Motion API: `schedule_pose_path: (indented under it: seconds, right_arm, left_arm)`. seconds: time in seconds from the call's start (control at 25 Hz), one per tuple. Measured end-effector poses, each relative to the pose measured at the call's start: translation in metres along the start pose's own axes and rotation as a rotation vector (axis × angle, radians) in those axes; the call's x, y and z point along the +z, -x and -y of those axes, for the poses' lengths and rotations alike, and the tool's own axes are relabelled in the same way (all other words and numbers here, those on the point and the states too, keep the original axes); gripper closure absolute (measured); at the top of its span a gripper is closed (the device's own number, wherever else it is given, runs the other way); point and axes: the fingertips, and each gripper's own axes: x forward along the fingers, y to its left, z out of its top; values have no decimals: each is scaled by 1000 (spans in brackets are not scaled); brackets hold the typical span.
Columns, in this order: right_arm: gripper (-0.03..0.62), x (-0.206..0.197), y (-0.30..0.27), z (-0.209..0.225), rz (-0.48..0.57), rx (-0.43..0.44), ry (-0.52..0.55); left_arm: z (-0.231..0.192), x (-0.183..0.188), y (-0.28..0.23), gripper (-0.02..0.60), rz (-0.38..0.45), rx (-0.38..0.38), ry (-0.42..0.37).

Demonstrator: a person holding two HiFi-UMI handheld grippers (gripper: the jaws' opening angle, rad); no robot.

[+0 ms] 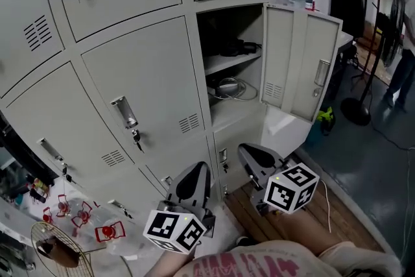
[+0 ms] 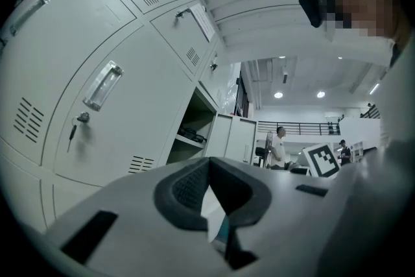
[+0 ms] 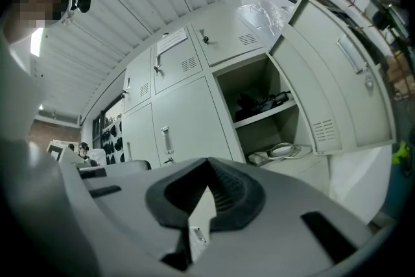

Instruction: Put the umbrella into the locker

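No umbrella shows in any view. The open locker (image 1: 230,55) stands in the grey locker wall, its door (image 1: 301,65) swung out to the right. Dark items (image 1: 235,47) lie on its upper shelf and a coiled white cable (image 1: 230,87) on the lower one. My left gripper (image 1: 194,170) and right gripper (image 1: 249,151) are low in the head view, below the open locker and apart from it. Both point towards the lockers with jaws together and nothing between them. The left gripper (image 2: 209,160) sees the open locker (image 2: 194,130) ahead. The right gripper (image 3: 209,162) sees it (image 3: 266,113) up to the right.
Closed locker doors with handles and keys (image 1: 130,120) fill the left. A standing fan (image 1: 389,29) and a person (image 1: 405,55) are at the far right, a yellow-green object (image 1: 325,117) by the door's foot. A wire fan guard (image 1: 55,246) and red clutter (image 1: 84,217) lie bottom left.
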Motion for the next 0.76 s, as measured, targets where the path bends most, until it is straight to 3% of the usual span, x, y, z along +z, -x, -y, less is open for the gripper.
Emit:
schedule_pose_path:
  seconds: [0.76]
  right_arm:
    - [597, -24, 31, -28, -33, -27, 29]
  left_arm:
    - [10, -7, 33, 578, -4, -25, 38]
